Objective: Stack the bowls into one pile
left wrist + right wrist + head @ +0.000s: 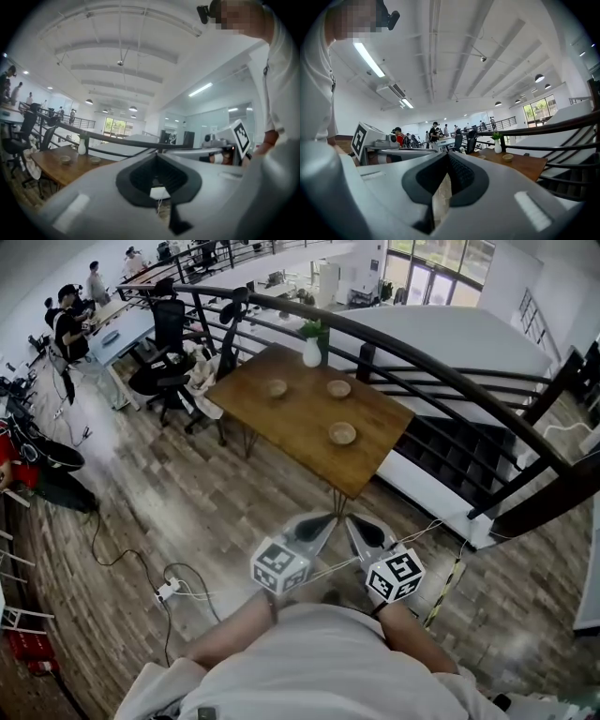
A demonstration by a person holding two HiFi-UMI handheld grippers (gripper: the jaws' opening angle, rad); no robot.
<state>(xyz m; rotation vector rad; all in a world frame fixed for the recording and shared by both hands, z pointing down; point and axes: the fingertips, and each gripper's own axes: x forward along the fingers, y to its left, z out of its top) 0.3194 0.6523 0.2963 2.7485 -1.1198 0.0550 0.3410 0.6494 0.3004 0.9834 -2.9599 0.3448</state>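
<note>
Nothing stacked yet: far-left bowl [277, 387], far-right bowl [339, 388] and near bowl [342, 433] sit apart on the wooden table [281, 423] (all stacking left). Left gripper [323, 519] and right gripper [354, 521] have jaws together, empty, well apart from the table.

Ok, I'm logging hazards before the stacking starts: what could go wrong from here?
The white vase stands close behind the far-right bowl; a reach there could tip it.
The near bowl sits toward the right edge of the table; a nudge might push it off.
A power strip lies on the floor at the left, a possible trip.
</note>
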